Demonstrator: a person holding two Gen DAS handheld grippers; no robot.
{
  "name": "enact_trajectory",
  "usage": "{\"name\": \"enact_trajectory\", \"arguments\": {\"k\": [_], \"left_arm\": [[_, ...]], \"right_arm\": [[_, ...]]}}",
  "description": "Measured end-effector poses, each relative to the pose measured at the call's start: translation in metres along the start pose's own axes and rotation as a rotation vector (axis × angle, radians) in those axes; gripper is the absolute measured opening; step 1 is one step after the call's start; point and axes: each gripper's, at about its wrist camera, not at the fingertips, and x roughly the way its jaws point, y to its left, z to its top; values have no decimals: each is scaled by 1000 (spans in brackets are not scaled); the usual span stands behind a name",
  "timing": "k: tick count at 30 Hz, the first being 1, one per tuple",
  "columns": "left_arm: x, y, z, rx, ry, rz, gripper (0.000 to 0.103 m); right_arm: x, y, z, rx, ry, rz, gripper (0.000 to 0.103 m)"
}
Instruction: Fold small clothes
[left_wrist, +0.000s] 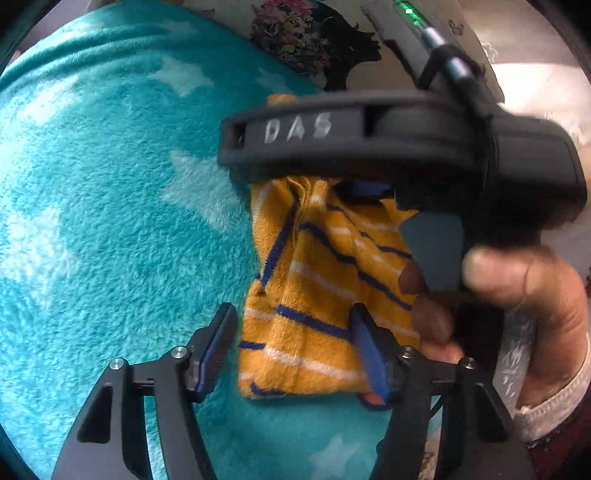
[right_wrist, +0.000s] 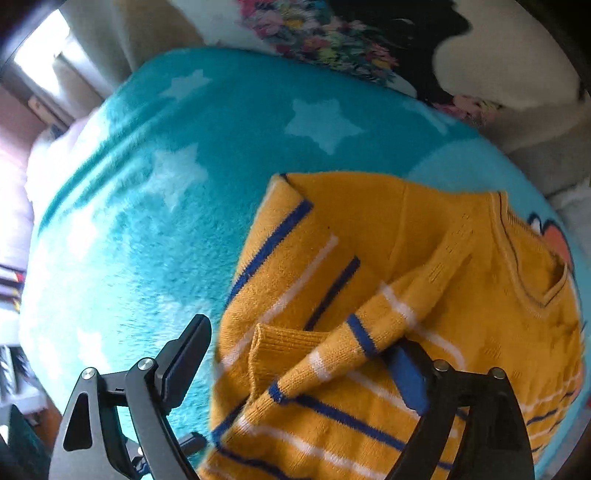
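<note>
Both grippers are black, with blue pads on the fingers (left_wrist: 371, 354) and silver screws. The right gripper (left_wrist: 369, 199) carries pale raised letters, a green light at one o'clock, and a grey knitted cuff (left_wrist: 550, 406) at four o'clock.

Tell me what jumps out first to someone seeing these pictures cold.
A mustard-yellow knit sweater with blue and white stripes lies partly folded, one sleeve crossed over its body, at the right of the right wrist view. Under it spreads a fluffy turquoise blanket dotted with white stars. In the left wrist view, the right tool's black body, held by a hand, looms over the sweater.
</note>
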Motion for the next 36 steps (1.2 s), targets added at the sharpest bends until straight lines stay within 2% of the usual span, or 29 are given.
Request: {"name": "enact_trajectory", "arguments": {"k": [2, 3, 4, 5, 6, 8, 9, 10, 11, 15, 18, 21, 25, 30, 34, 36], "left_arm": [[2, -1, 2, -8, -2, -2, 57], [4, -3, 1, -6, 3, 1, 43], [7, -6, 3, -2, 13, -2, 21], [12, -9, 5, 0, 22, -4, 16], [12, -13, 5, -3, 15, 0, 15], [8, -20, 5, 2, -5, 8, 12], [6, -25, 5, 6, -17, 15, 11], [4, -31, 4, 8, -28, 22, 11], [3, -37, 3, 10, -37, 29, 11], [-4, -76, -4, 38, -87, 71, 11], [-7, -116, -12, 63, -113, 76, 11], [-5, -163, -29, 143, -129, 85, 9], [23, -230, -50, 231, -93, 57, 8], [76, -299, -77, 335, -15, 31, 8], [99, -324, -89, 366, 54, 16, 8], [99, -324, -92, 367, 61, 28, 8]], "right_arm": [[4, 6, 1, -43, 13, -29, 92], [5, 10, 1, -72, 24, -51, 90], [6, 12, 2, -87, 28, -67, 85], [6, 16, 1, -117, 28, -98, 77], [5, 18, 0, -141, 21, -115, 73], [0, 22, -5, -172, 2, -136, 48], [-4, 21, -8, -189, -18, -137, 42], [-7, 21, -11, -196, -31, -129, 31], [-14, 17, -15, -196, -53, -93, 26], [-39, -11, -33, -131, -136, 59, 22], [-67, -47, -51, -75, -221, 179, 21], [-99, -94, -76, -25, -306, 271, 21], [-129, -160, -104, 46, -378, 320, 20], [-131, -259, -154, 189, -406, 348, 20], [-118, -316, -191, 292, -390, 357, 20], [-105, -339, -205, 328, -380, 340, 20]]}}
